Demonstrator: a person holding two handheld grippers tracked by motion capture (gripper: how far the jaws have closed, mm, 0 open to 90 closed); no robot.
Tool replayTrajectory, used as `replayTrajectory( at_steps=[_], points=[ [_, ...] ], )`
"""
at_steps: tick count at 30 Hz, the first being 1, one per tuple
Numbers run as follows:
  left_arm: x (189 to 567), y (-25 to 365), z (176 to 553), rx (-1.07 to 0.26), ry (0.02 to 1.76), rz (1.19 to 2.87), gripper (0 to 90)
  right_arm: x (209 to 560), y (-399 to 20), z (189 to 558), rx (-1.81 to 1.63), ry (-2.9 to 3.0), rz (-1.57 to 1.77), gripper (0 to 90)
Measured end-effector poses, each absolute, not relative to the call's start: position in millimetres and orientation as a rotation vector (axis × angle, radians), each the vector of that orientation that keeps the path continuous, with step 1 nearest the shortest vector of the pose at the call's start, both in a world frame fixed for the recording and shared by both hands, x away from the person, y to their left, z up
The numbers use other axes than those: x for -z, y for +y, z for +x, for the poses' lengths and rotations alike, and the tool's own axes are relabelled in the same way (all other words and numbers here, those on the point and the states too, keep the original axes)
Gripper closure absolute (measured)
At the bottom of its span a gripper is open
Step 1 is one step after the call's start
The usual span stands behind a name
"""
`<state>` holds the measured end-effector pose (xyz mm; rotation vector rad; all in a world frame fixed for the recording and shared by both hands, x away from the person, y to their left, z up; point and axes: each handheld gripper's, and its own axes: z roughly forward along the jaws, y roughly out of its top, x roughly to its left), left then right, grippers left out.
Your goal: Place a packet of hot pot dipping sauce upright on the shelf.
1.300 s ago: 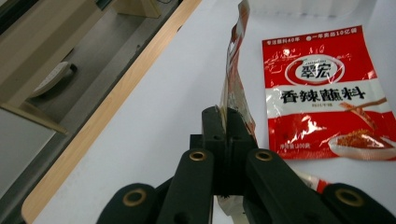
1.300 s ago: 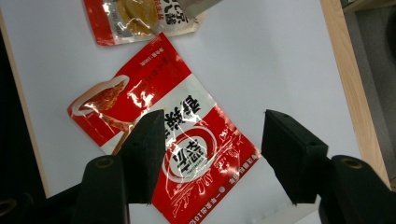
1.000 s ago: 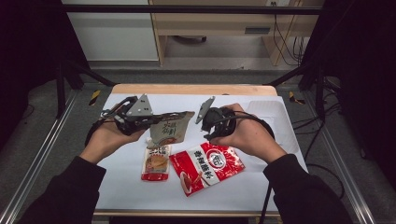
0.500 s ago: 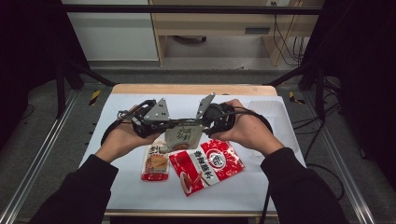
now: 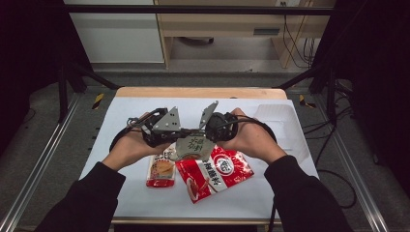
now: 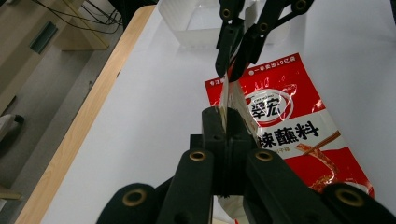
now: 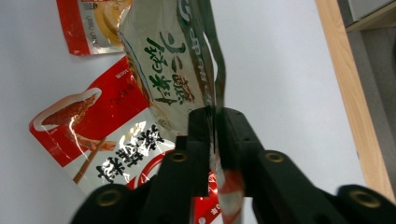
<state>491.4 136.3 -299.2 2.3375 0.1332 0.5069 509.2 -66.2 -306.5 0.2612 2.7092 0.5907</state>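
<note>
Above the white table [image 5: 121, 193], a small silvery packet with green writing [image 5: 192, 146] hung between the two grippers, clear of the two red packets lying below. The left hand-held gripper [image 6: 223, 116] pinched one thin edge of it, and the right hand-held gripper [image 7: 215, 116], whose jaws had just been closing, was clamped on the opposite edge. Both holds sat on narrow seams, so a pull apart could slip a seam out of the pads or tear the foil unevenly and spill its contents onto the large red packet [image 5: 215, 173]. The right gripper view showed the packet's printed face and the small red packet [image 7: 93, 23]; the left gripper view showed it edge-on, with a clear tray [image 6: 187, 28] beyond.
</note>
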Motion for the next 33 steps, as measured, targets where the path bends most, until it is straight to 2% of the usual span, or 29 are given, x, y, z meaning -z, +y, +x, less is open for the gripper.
replayTrajectory(
  at_steps=[3,10,13,16,21,26,28,33],
  points=[
    [301.9,137.7,492.5,-0.497,0.142,2.330,90.0,307.6,-67.1,509.4,-0.604,2.715,0.267,89.7],
    [311.4,141.8,494.1,-0.487,0.139,2.330,87.4,307.9,-63.7,512.1,-0.574,2.743,0.272,90.0],
    [317.8,145.4,494.5,-0.480,0.173,2.296,76.9,307.3,-61.2,513.3,-0.539,2.758,0.265,90.0],
    [323.7,148.9,492.1,-0.496,0.193,2.269,57.6,307.1,-61.0,514.8,-0.527,2.759,0.259,90.0],
    [330.6,159.2,490.0,-0.501,0.277,2.205,36.6,305.5,-64.0,515.5,-0.517,2.767,0.267,90.0],
    [337.8,173.1,488.2,-0.531,0.371,2.178,22.6,301.9,-70.5,516.4,-0.522,2.764,0.266,90.0],
    [342.4,178.7,488.0,-0.525,0.428,2.161,12.5,299.3,-73.8,517.4,-0.530,2.757,0.271,90.0],
    [357.7,197.0,486.0,-0.539,0.488,2.146,10.4,290.6,-80.8,520.8,-0.549,2.731,0.294,90.0]
  ],
)
